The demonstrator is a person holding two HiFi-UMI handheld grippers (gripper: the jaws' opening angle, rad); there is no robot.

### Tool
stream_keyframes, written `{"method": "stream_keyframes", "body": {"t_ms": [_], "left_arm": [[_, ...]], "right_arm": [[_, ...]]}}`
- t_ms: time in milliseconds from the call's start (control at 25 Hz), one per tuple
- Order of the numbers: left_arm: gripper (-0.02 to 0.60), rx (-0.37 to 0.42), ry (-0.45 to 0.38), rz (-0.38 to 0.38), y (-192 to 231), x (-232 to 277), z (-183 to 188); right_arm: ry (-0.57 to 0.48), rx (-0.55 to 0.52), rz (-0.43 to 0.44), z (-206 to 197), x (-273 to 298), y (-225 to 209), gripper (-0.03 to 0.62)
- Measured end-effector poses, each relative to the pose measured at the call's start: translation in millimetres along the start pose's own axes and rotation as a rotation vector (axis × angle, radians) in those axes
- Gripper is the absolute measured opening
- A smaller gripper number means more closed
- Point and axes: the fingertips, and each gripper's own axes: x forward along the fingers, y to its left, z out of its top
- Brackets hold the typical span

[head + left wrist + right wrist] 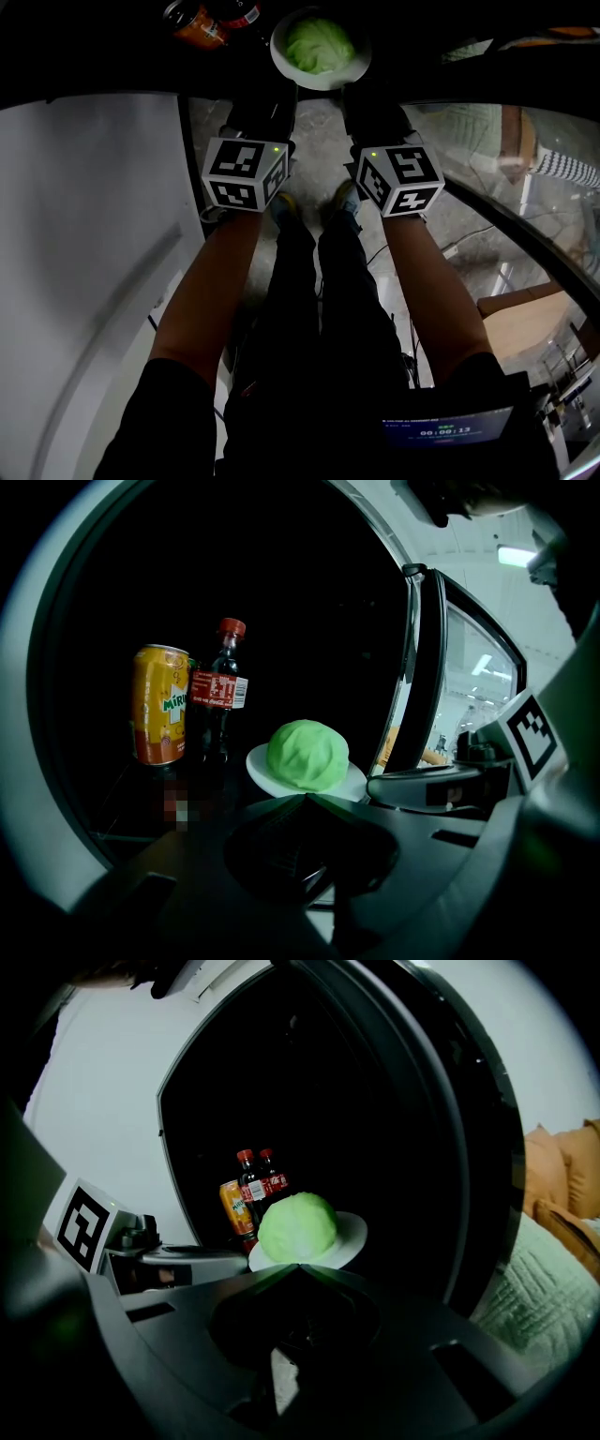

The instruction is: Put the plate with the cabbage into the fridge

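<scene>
Currently the plate is inside the dark opening of the fridge, with the cabbage sitting in the middle of it. On the left gripper we see the fingers closed to a point right on the plate's near rim, pinching it. Same on the right gripper: fingers together, clamped on the near rim. Head view agrees: the plate sits between the two grippers, left one at its lower-left edge, right one at its lower-right edge. Each gripper view also catches the other gripper with its tip at the plate's side edge. We cannot tell whether the plate is set down or hangs in the grip; its underside is lost in the dark. Behind and left of the plate stands an orange can, upright, with a dark bottle, red cap, just beside it on the right. Right gripper view shows a second bottle with a red cap next to the first. All three are near the plate; whether they touch it we cannot tell. A glass door stands open at the right of the opening. Lower in the head view we see bare forearms, dark trousers and shoes on a mottled floor.
</scene>
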Motion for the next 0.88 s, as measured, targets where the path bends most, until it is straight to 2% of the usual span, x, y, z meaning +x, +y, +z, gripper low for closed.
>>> {"method": "stream_keyframes", "body": {"t_ms": [880], "left_arm": [[0.003, -0.049, 0.038, 0.002, 12.2, 15.0, 11.2]], "right_arm": [[-0.008, 0.030, -0.002, 9.3, 15.4, -7.0, 0.006]]}}
